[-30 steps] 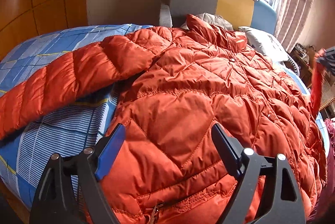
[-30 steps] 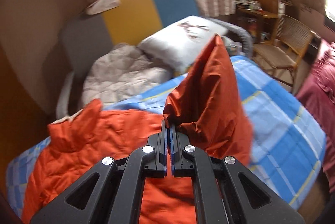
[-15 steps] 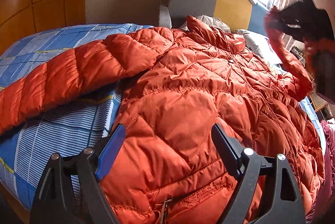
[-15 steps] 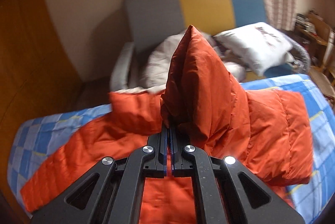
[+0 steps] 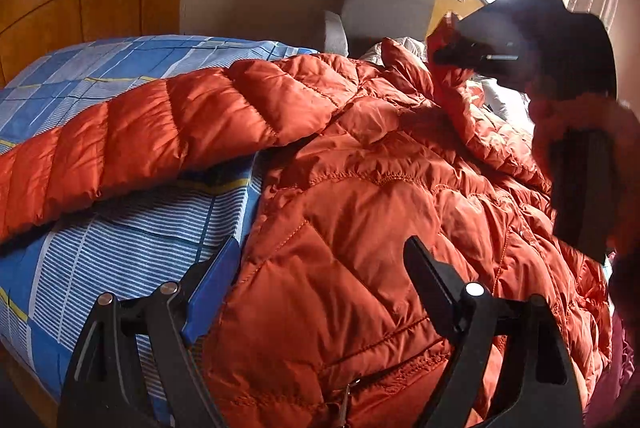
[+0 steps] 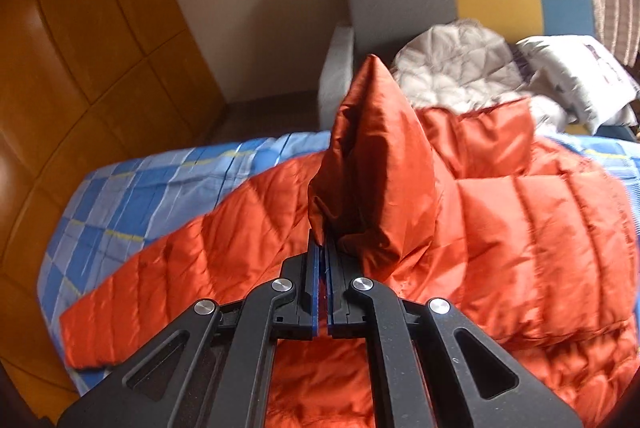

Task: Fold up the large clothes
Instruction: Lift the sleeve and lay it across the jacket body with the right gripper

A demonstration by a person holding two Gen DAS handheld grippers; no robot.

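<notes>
Folding is at an early stage: one sleeve (image 6: 372, 164) of the jacket (image 5: 360, 228) is pinched in the right gripper (image 6: 323, 248) at 12 o'clock; the left gripper (image 5: 320, 288) jaws are spread, holding nothing; the other sleeve (image 5: 140, 144) is unfolded on the bed (image 5: 100, 252).

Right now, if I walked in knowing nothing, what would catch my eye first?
A big orange puffer jacket sprawls across a bed with a blue checked sheet, one sleeve stretched out to the side. The right hand-held gripper pinches the other sleeve's cuff, lifting it into a peak over the jacket. The left hand-held gripper hangs open above the hem.
</notes>
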